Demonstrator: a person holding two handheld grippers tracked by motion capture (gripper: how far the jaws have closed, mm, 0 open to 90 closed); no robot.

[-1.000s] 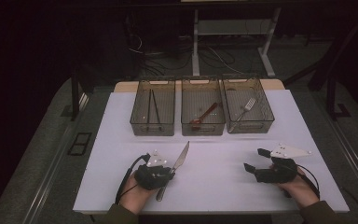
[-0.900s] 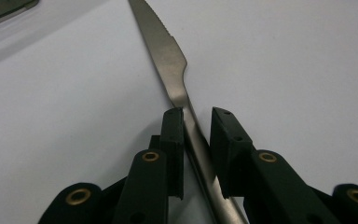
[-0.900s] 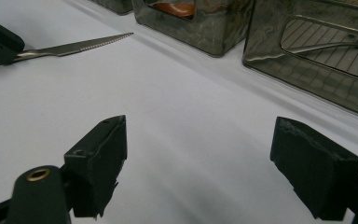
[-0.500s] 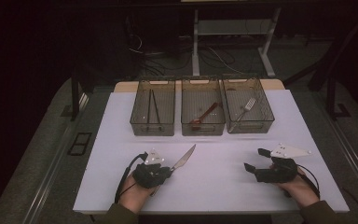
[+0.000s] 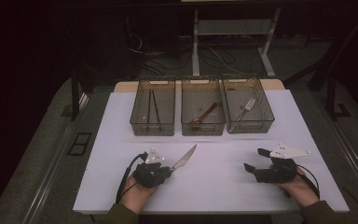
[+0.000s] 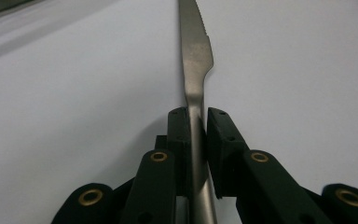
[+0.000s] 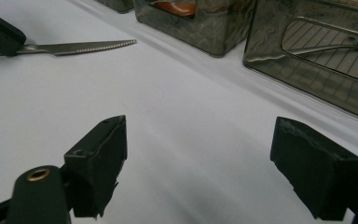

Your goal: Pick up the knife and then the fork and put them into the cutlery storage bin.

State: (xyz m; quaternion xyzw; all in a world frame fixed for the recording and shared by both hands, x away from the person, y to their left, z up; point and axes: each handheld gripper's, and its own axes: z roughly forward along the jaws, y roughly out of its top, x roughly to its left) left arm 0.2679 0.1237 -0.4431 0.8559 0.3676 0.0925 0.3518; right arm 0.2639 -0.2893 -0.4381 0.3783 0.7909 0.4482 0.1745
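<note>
The knife (image 5: 185, 157) is in the left gripper (image 5: 167, 171). Its handle sits between the two black fingers (image 6: 179, 140), which press on it from both sides, as the left gripper view shows. The fingers have just been closing, with the handle between them.

The knife's long line runs straight out from the fingers, away from the person. In the high view the blade points up and to the right, toward the three clear bins. The middle bin (image 5: 203, 128) holds a red spoon (image 5: 204, 115). The right bin (image 5: 266, 116) holds a fork (image 5: 245, 106). The left bin (image 5: 152, 129) holds dark chopsticks (image 5: 152, 106). The blade tip is nearest the middle bin, but well short of it.

The right gripper (image 5: 256, 161) rests on the white desk (image 5: 223, 186) far to the right. Its fingers (image 7: 100, 165) stand wide apart with nothing in them. The left hand is the one that has the knife.

A second ago the knife lay steeper, with its tip aimed more straight ahead and its handle poking out behind the gripper. Now it leans more to the right.
</note>
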